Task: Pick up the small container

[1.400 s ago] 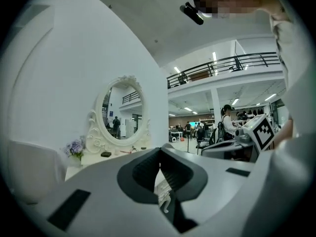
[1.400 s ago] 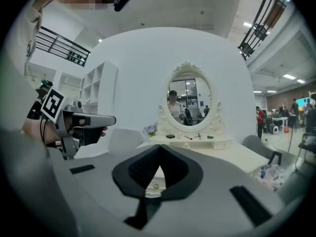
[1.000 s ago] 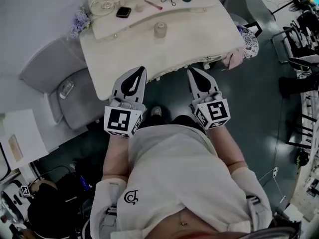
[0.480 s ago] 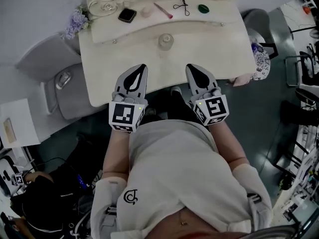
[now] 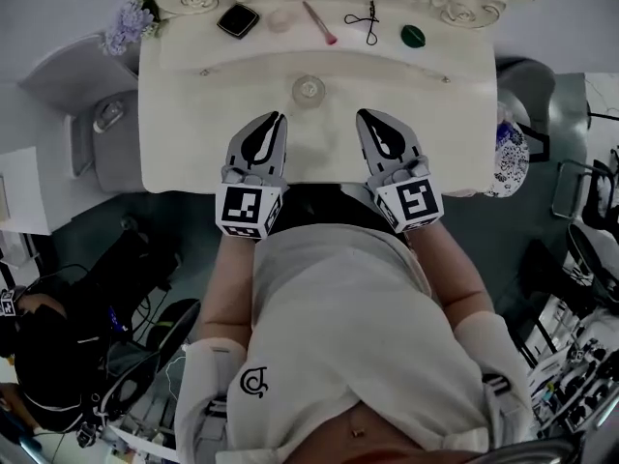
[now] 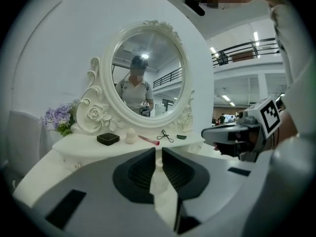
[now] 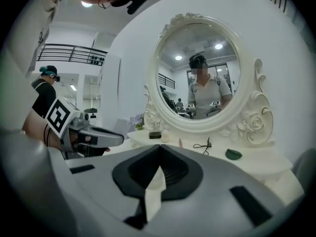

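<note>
Head view: mid-frame, left gripper [image 5: 274, 119] and right gripper [image 5: 368, 117] hang over the dressing table [image 5: 193, 114], jaws pressed together, empty; small container [image 5: 309, 89] sits just above, between their tips.

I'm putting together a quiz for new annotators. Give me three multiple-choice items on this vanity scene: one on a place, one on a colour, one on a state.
1. Where is the container? A. on the floor B. on the table top, below the shelf C. on the shelf
2. What colour is the oval item at the shelf's right end? A. green B. red C. yellow
3. How are the right tool's jaws? A. wide apart B. shut on the container C. together, empty
Answers: 1 B, it stands alone on the top below the shelf; 2 A, it shows dark green; 3 C, they meet with nothing between.
</note>
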Available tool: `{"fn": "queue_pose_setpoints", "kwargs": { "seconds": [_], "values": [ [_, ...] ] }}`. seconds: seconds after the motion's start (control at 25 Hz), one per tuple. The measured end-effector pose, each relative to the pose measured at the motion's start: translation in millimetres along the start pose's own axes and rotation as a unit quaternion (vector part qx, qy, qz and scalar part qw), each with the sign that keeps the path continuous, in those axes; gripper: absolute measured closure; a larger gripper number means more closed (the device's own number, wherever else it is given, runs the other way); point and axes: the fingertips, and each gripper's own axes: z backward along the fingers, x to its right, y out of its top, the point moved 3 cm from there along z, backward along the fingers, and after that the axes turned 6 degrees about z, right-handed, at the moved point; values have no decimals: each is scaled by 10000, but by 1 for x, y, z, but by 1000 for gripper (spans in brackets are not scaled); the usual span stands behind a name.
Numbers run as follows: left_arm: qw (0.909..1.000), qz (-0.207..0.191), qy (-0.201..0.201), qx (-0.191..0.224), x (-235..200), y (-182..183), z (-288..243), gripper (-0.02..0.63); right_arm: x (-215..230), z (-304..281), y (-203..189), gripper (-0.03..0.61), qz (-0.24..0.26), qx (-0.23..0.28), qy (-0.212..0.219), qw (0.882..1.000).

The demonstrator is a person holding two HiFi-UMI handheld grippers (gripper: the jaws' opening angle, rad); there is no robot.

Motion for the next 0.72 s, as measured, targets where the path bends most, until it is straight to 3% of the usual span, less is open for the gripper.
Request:
{"fn": "queue_pose_setpoints", "kwargs": {
  "seconds": [0.16, 0.32, 0.48, 0.72],
  "values": [
    [9994, -31, 175, -291, 2, -36, -33, 358, 23, -12, -23, 572, -192, -109, 88, 9997],
    [9981, -212, 458, -364, 1, -56, -59, 233, 37, -19, -46, 572, -320, -335, 182, 9988],
    [9965, -319, 571, -520, -1, -73, -82, 184, 52, -26, -57, 572, -263, -423, 92, 9987],
    [9958, -402, 385, -722, -3, -88, -114, 170, 73, -32, -61, 572, -354, -386, -116, 9986]
  ]
}}
